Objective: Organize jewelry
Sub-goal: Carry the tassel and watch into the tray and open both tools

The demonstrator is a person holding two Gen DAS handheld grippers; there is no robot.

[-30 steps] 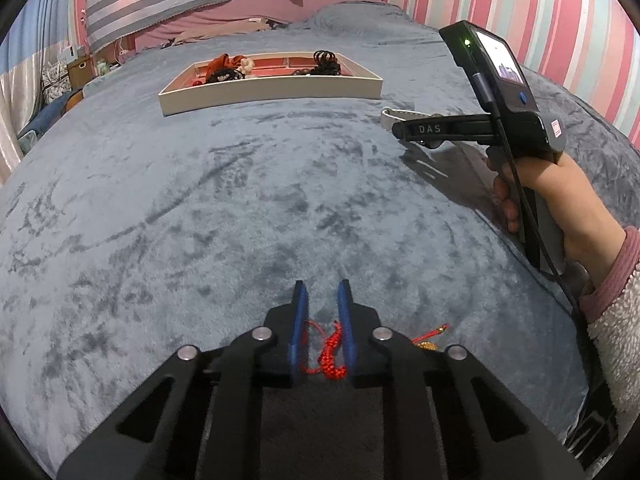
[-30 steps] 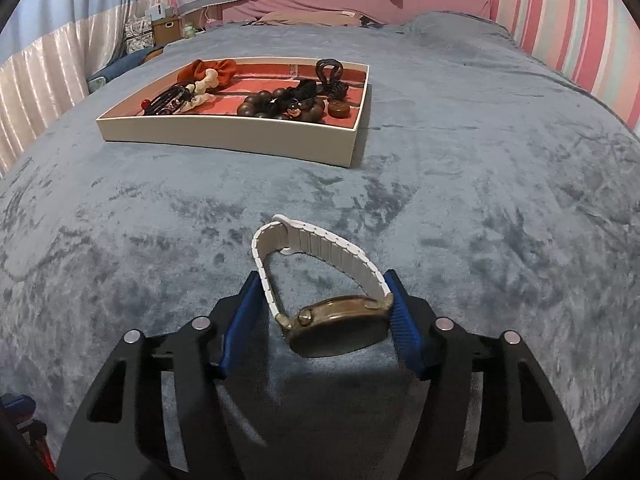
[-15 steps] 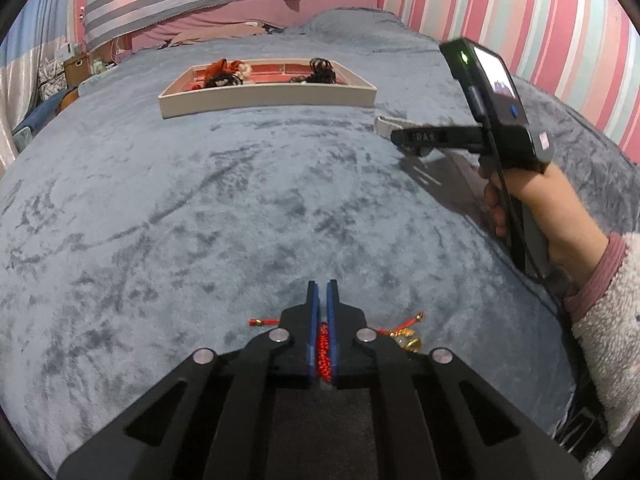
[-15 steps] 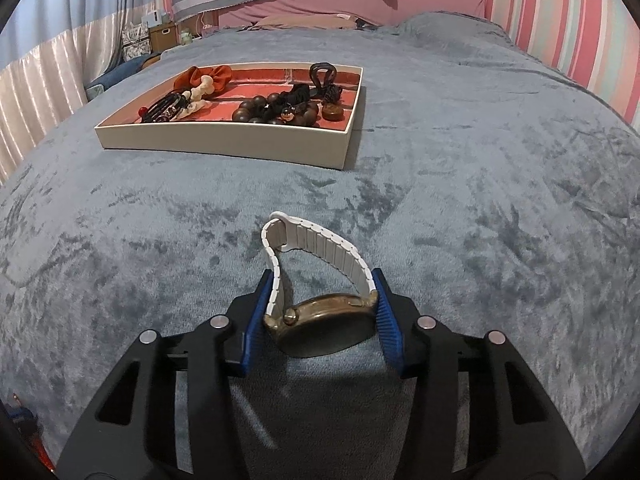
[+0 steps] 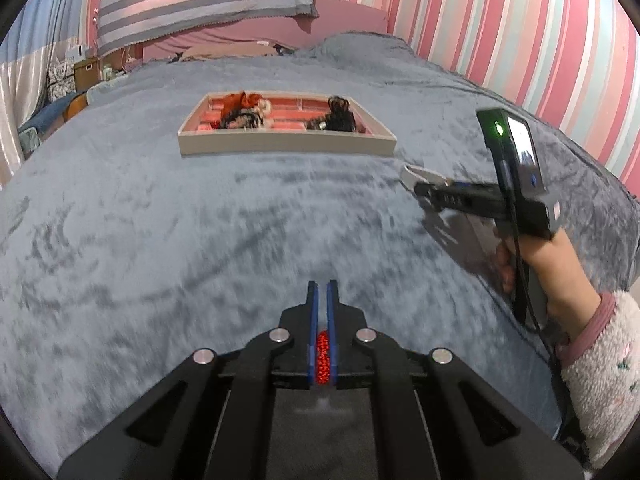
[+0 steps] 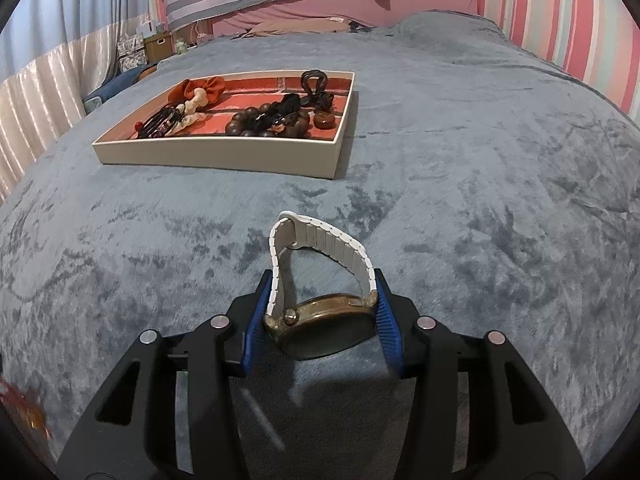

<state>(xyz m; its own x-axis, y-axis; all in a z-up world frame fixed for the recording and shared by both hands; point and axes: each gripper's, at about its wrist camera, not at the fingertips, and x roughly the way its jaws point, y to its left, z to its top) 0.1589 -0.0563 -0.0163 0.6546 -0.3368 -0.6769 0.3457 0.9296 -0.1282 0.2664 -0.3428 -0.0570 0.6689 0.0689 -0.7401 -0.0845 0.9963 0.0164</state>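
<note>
My left gripper (image 5: pixel 321 286) is shut on a red braided cord bracelet (image 5: pixel 322 355), pinched between its blue pads above the grey bedspread. My right gripper (image 6: pixel 322 280) is shut on a watch (image 6: pixel 320 326) with a gold case and white link strap (image 6: pixel 320 236); the pads press on both sides of the case. In the left wrist view the right gripper (image 5: pixel 420 184) shows at the right, with the white strap end at its tip. A cream tray (image 6: pixel 224 156) with a red lining lies further back, holding bead bracelets, hair ties and an orange bow.
The grey plush bedspread (image 5: pixel 160 240) covers the whole bed. A person's hand (image 5: pixel 552 264) in a fuzzy sleeve holds the right gripper. Striped pillows and a pink striped wall lie beyond. A box and clutter stand off the bed's left side (image 6: pixel 156 44).
The left jaws shut on the red bracelet and lifted it off the bedspread. The right jaws narrowed onto the watch case and stayed in place.
</note>
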